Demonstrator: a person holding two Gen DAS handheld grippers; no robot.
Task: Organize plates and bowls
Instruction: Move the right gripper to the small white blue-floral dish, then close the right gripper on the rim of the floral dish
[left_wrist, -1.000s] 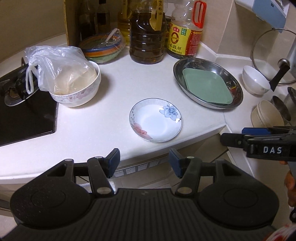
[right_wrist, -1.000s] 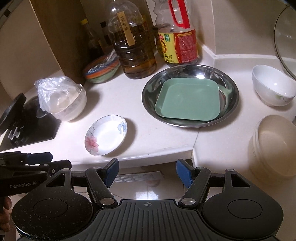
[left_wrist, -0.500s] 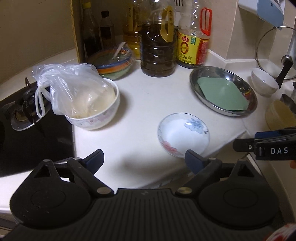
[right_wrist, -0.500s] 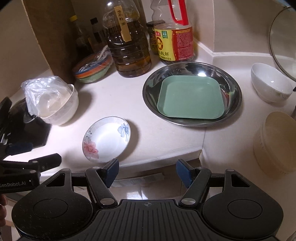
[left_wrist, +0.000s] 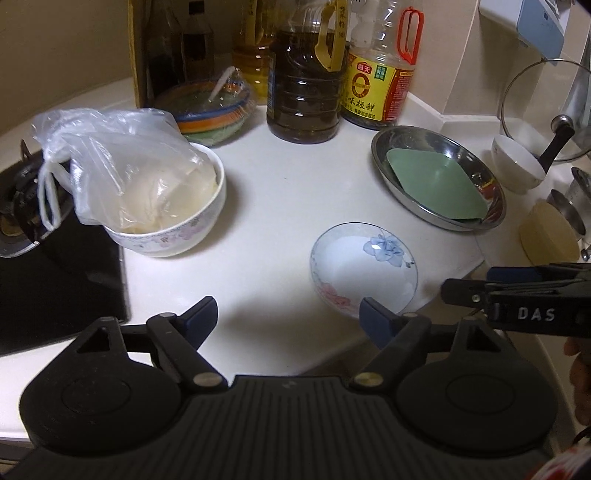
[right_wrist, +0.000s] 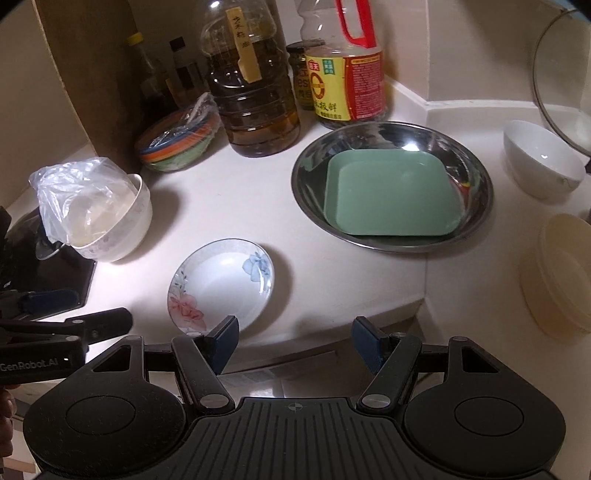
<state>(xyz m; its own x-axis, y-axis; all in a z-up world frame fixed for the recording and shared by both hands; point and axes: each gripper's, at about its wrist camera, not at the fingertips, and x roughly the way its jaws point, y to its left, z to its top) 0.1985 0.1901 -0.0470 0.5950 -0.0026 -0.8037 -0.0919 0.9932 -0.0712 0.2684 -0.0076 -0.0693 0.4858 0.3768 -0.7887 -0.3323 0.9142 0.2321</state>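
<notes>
A small white saucer with flowers (left_wrist: 364, 267) (right_wrist: 221, 282) lies near the counter's front edge. A steel round dish (left_wrist: 421, 155) (right_wrist: 310, 162) to its right holds a green square plate (left_wrist: 436, 184) (right_wrist: 391, 192). A floral bowl (left_wrist: 177, 229) (right_wrist: 129, 225) with a plastic bag in it stands to the left. My left gripper (left_wrist: 286, 314) is open and empty, just short of the saucer's left side. My right gripper (right_wrist: 295, 341) is open and empty over the counter edge, right of the saucer. Each gripper shows from the side in the other's view.
Oil and sauce bottles (left_wrist: 303, 74) and a stack of coloured bowls (left_wrist: 214, 110) line the back. A white bowl (right_wrist: 543, 158), a cream container (right_wrist: 565, 273) and a glass lid (left_wrist: 546, 110) are on the right. A black stove (left_wrist: 44, 266) is on the left.
My left gripper has moved forward over the counter and opened wider. My right gripper has edged closer to the counter edge. The dishes have not moved.
</notes>
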